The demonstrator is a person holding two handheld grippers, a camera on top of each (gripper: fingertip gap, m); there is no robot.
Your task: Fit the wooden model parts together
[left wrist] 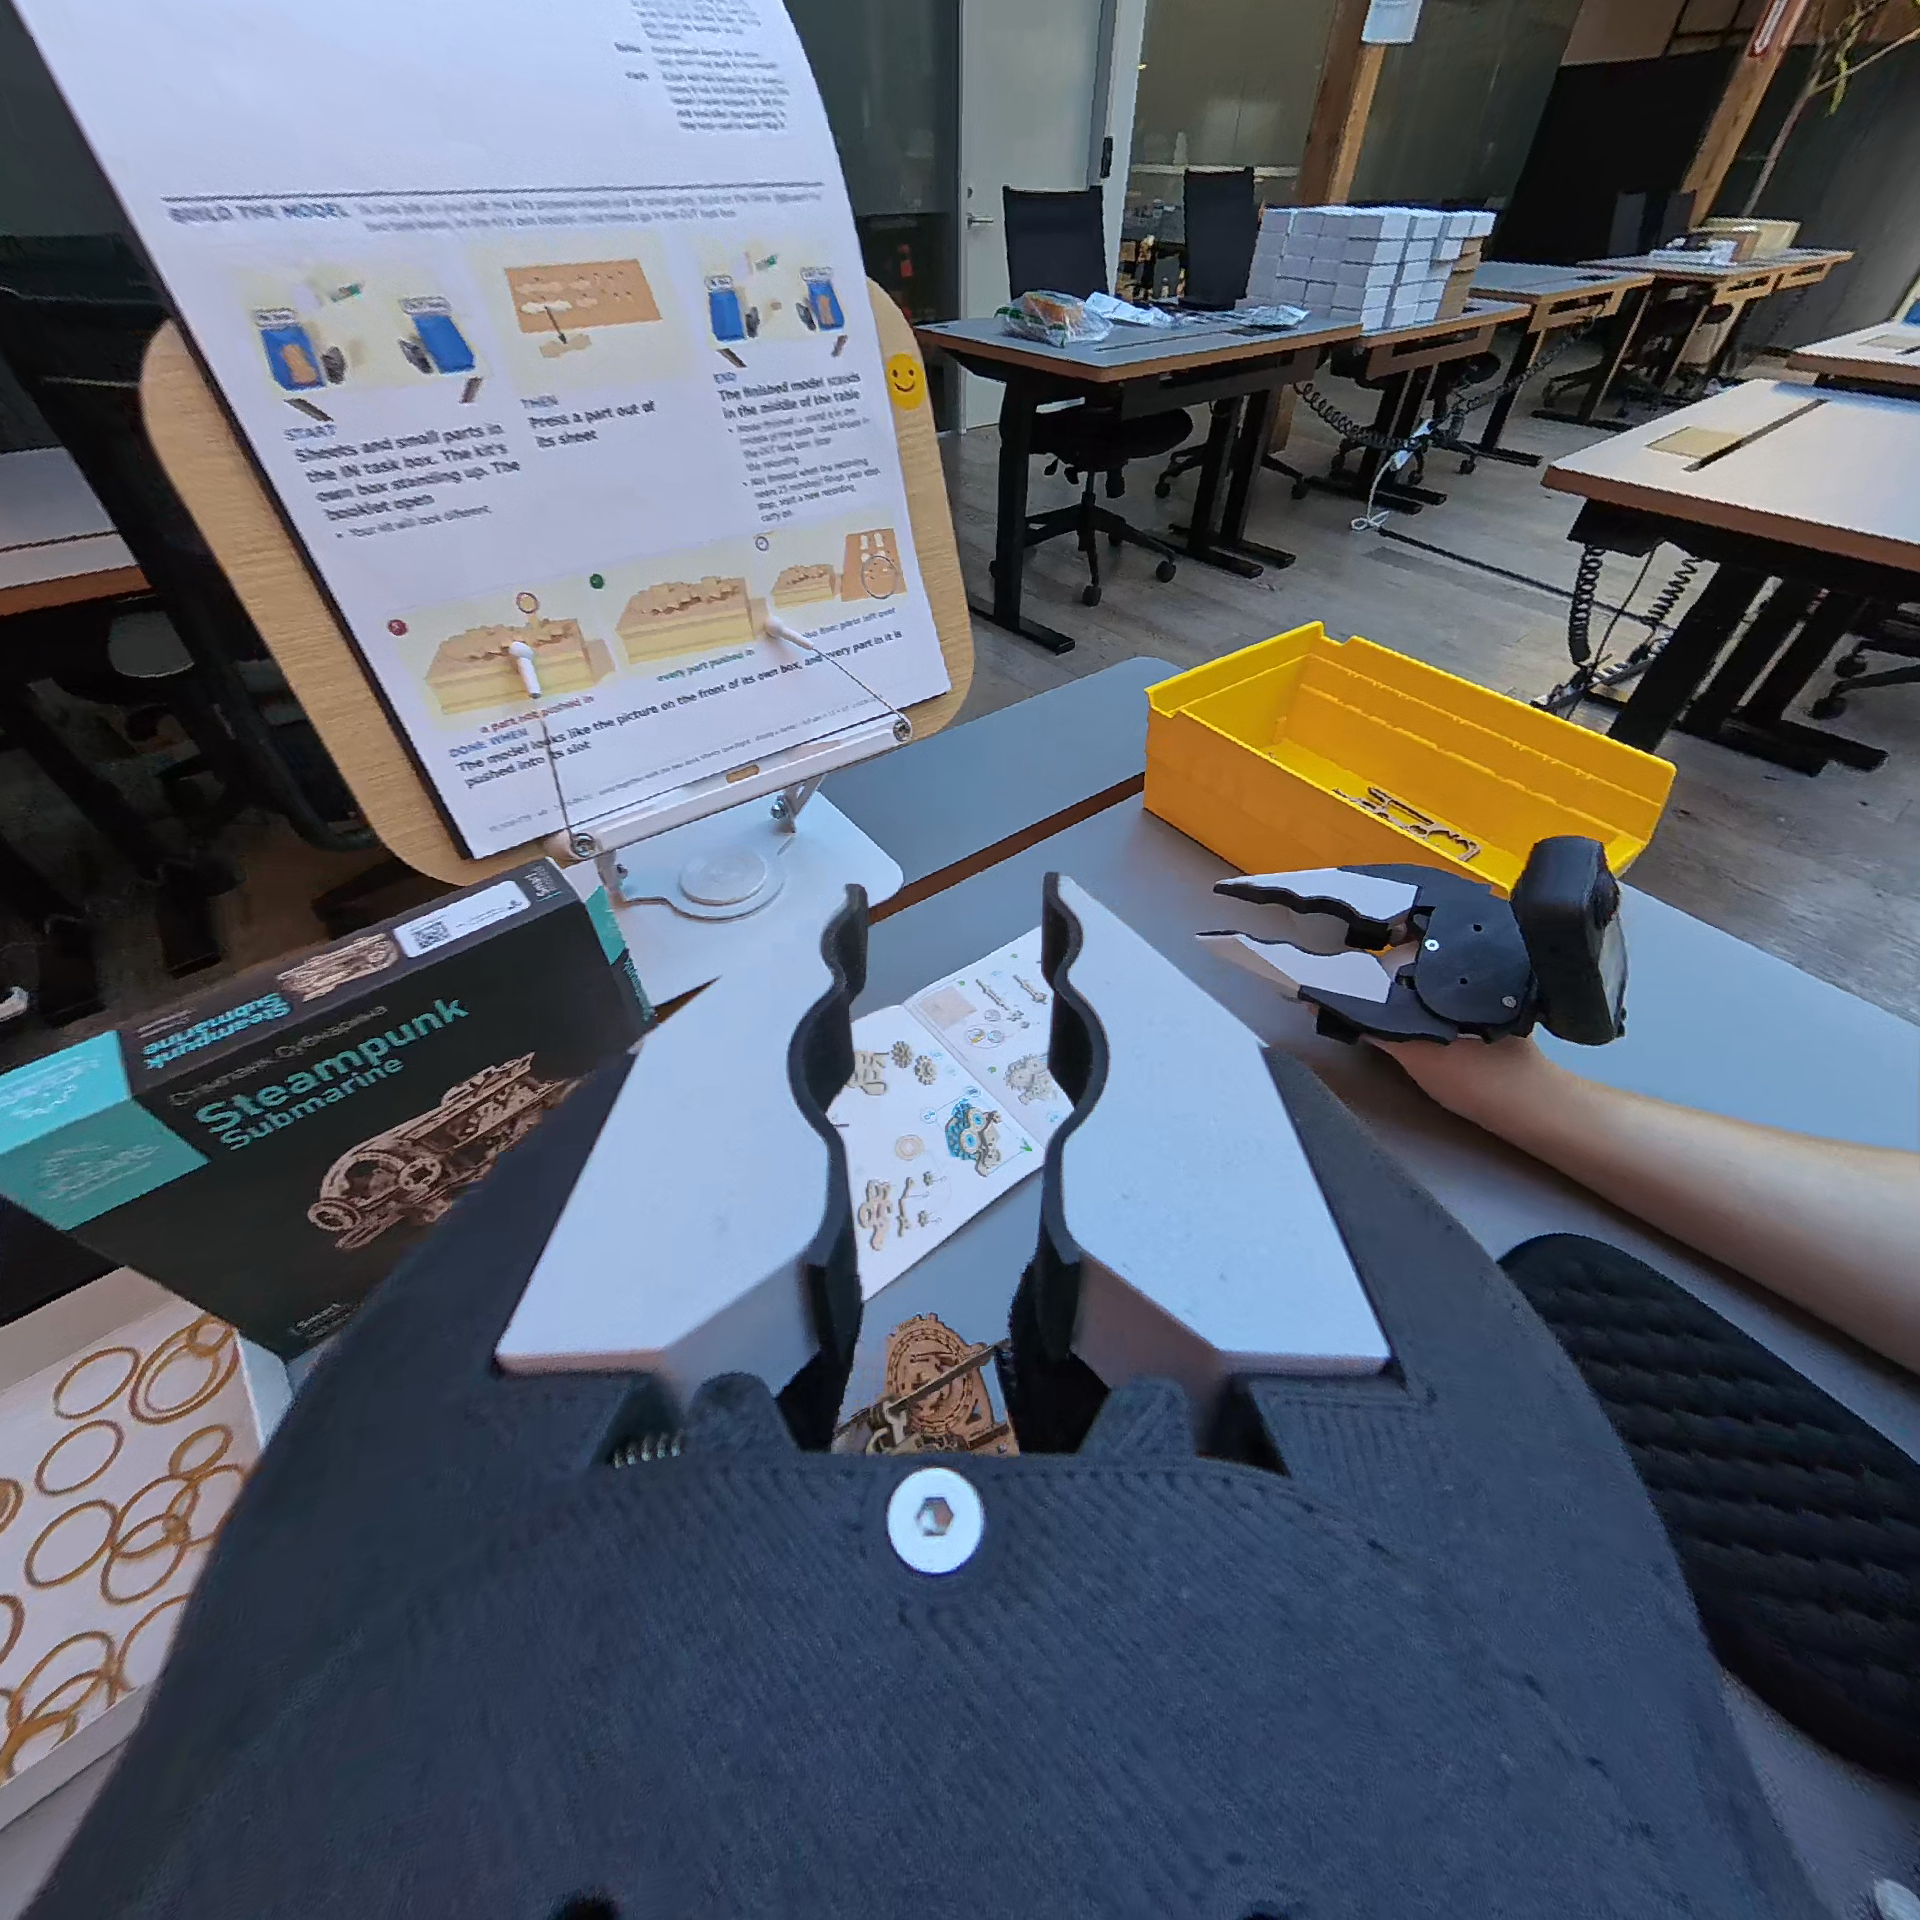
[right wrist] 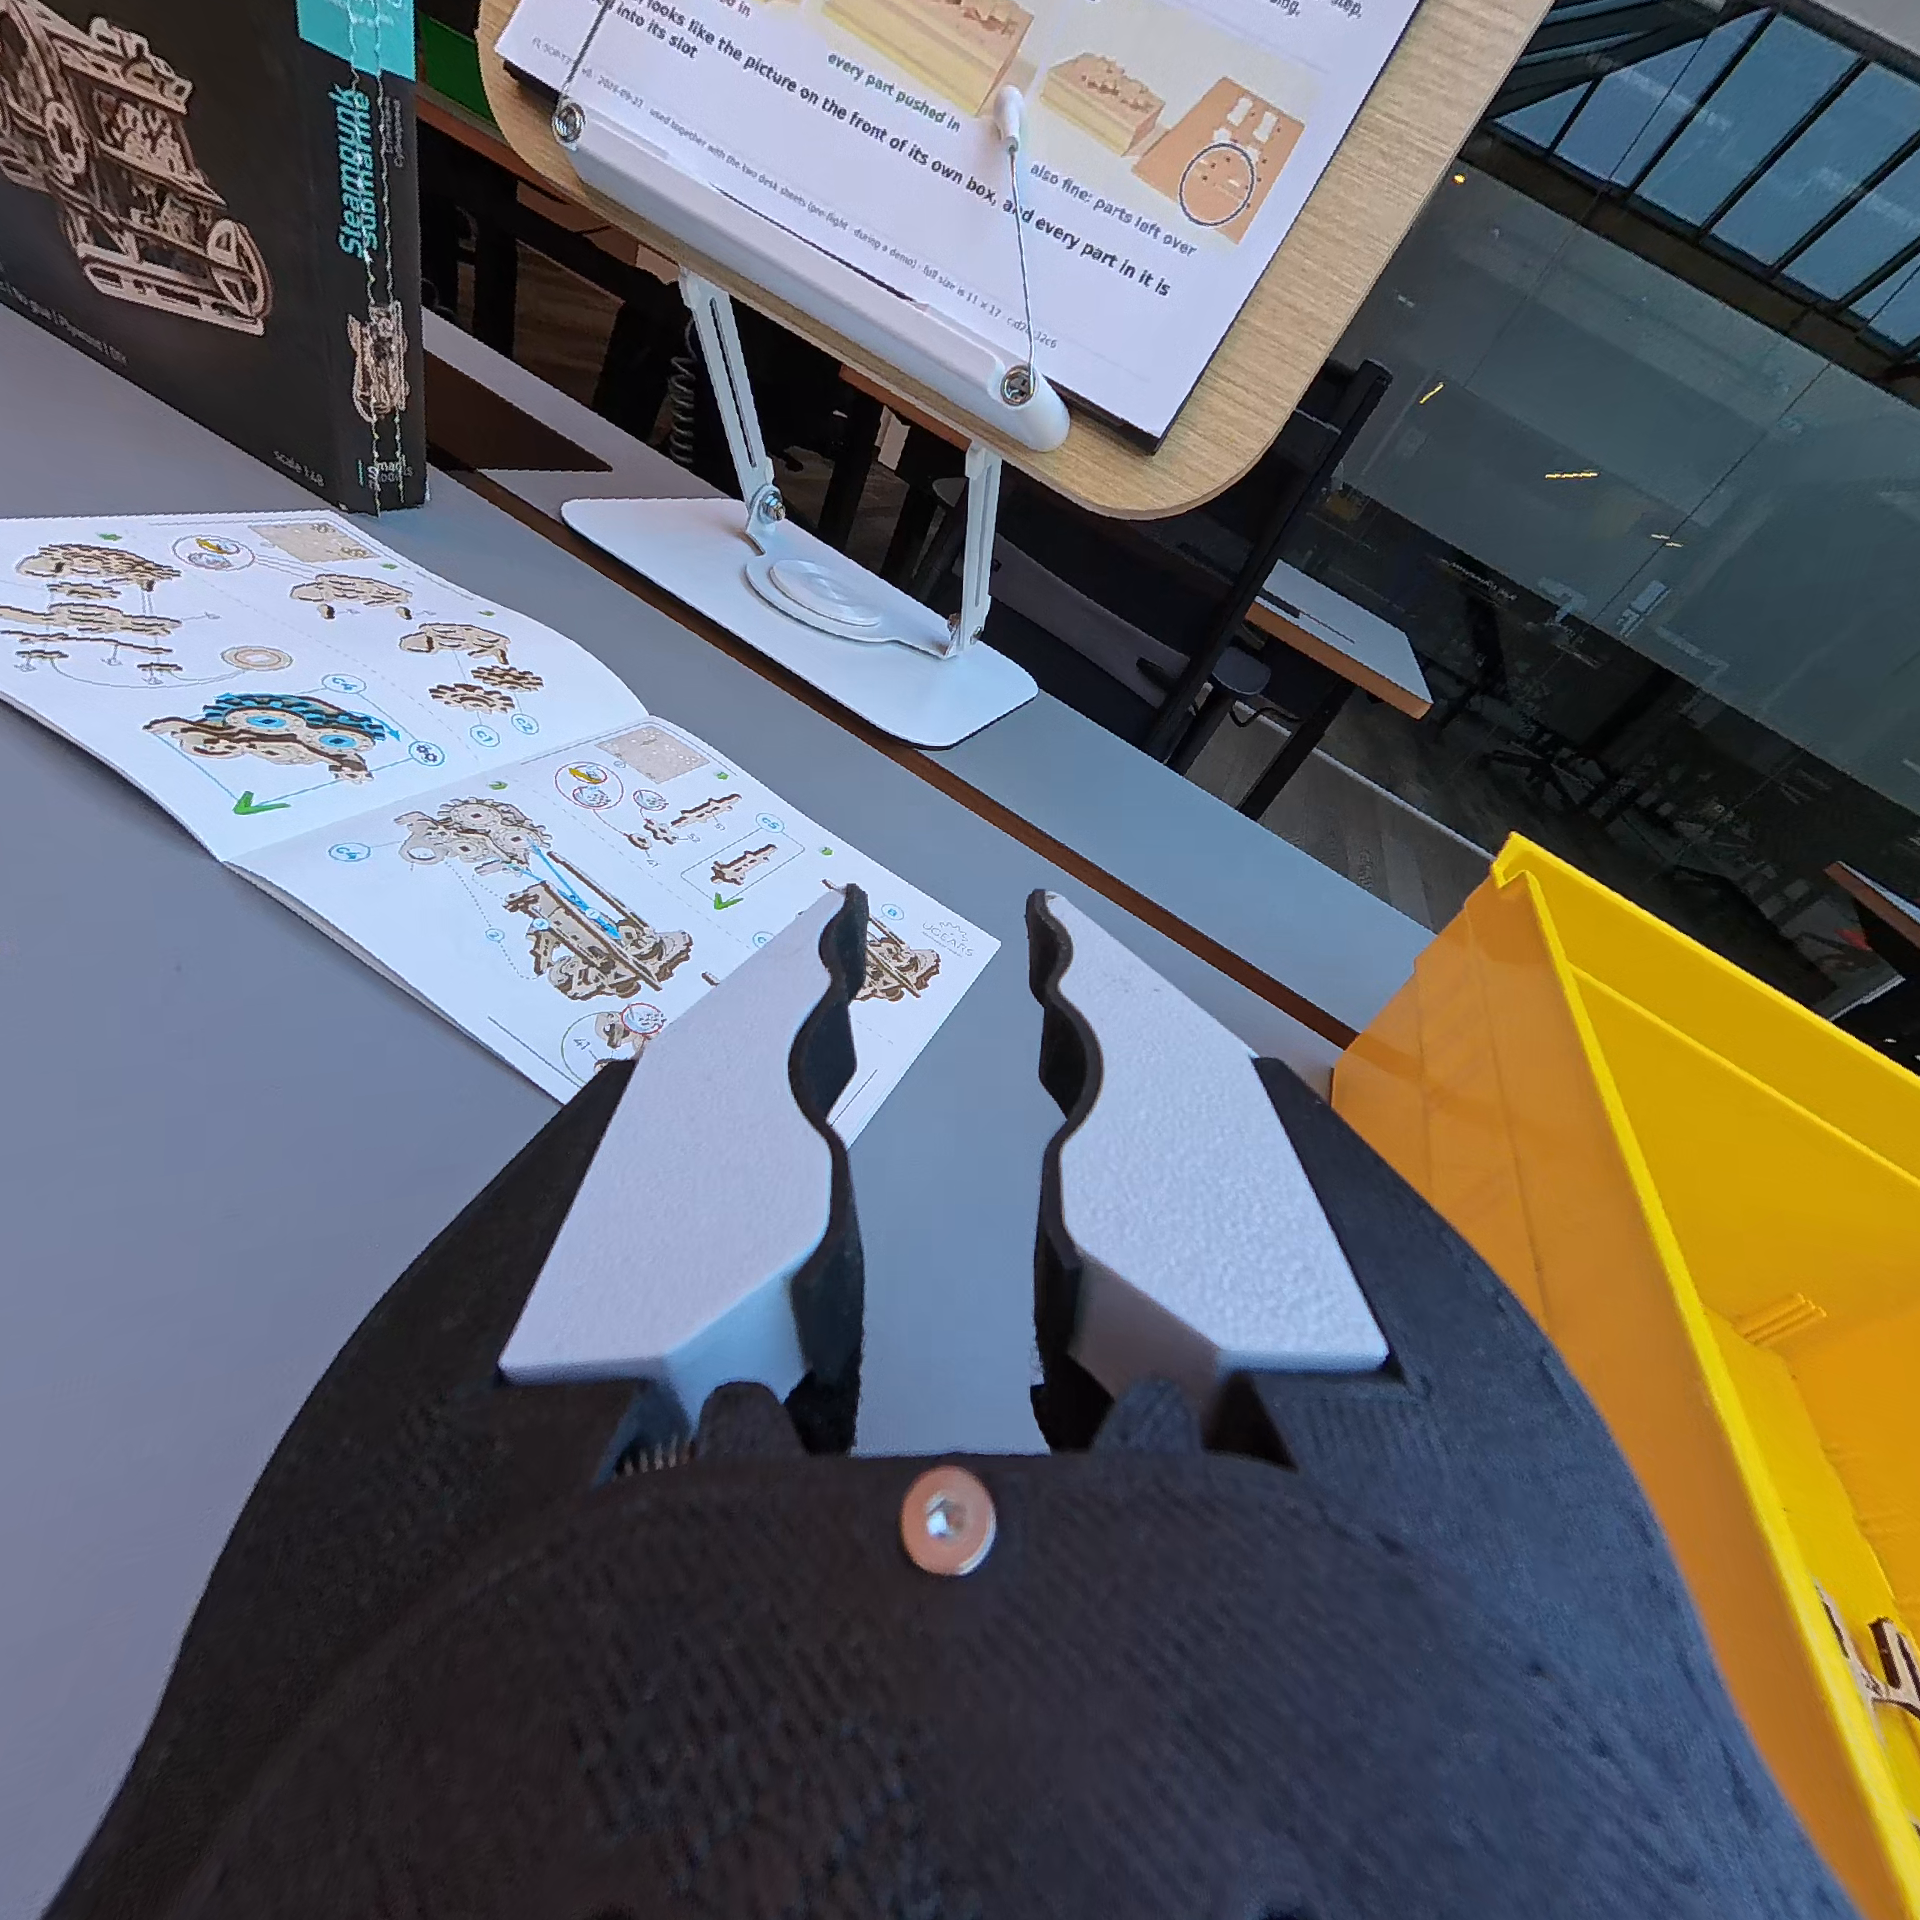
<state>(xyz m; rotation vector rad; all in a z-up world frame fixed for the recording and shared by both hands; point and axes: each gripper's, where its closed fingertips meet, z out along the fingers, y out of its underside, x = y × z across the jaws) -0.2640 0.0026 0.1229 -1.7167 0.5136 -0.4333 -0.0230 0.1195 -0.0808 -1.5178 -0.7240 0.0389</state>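
Note:
In the left wrist view my left gripper is open, its jaws held a hand's width apart. A partly built wooden model shows low between the finger bases; I cannot tell whether it touches them or lies on the grey table beneath. My right gripper, held in a bare hand, hovers to the right near the yellow bin, open and empty. In the right wrist view the right gripper is open over the open booklet's corner, with nothing between its jaws.
The booklet lies ahead of the left gripper. The dark kit box stands left, and a white box of rubber rings sits below it. An instruction sheet on a stand is behind. The bin holds wooden offcuts.

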